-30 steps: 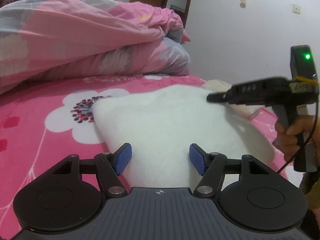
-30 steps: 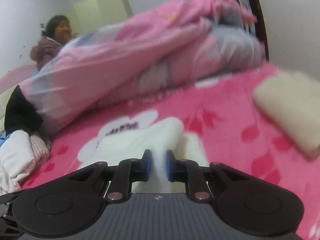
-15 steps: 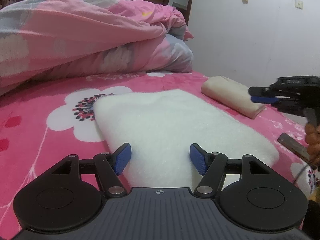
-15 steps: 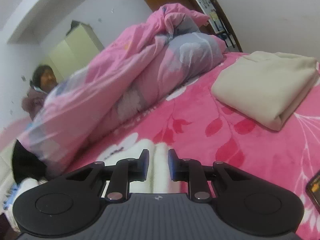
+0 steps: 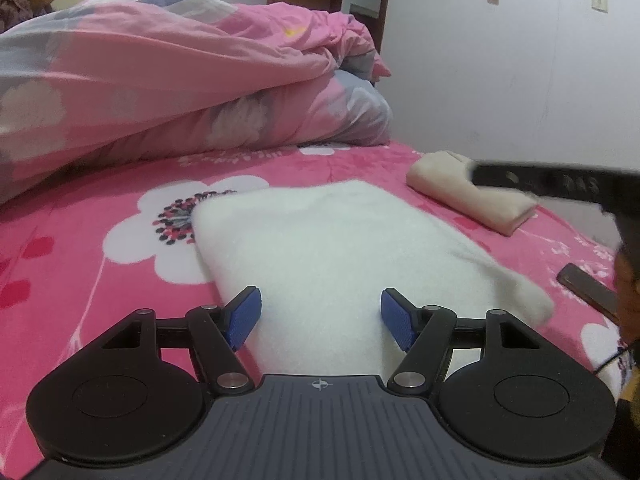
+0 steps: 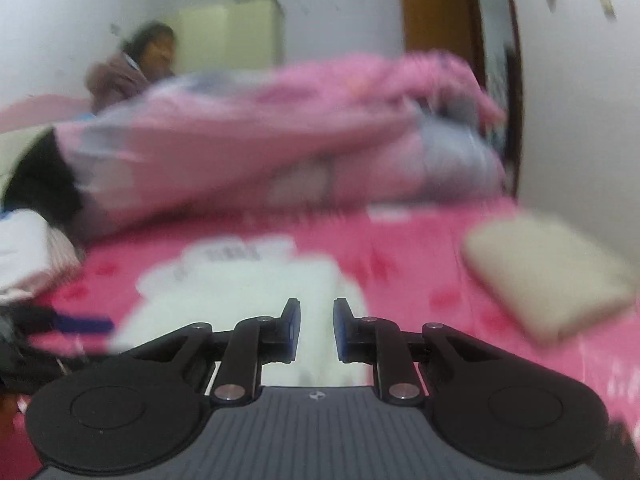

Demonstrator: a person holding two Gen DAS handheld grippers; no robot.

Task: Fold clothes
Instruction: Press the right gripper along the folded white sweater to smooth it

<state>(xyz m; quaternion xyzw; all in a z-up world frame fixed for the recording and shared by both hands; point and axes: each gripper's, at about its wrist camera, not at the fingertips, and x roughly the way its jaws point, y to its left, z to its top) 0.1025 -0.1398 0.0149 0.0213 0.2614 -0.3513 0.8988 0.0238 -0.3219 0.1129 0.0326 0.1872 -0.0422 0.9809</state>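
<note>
The white garment is laid half-folded mid-bed. The left gripper is held spread above its near edge; the right gripper's jaws are closing, nothing visibly pinched. A further fold seems needed next.

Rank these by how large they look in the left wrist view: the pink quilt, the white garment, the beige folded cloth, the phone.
1. pink quilt
2. white garment; nearer the camera, so its true size against the quilt is unsure
3. beige folded cloth
4. phone, partly cut off
</note>
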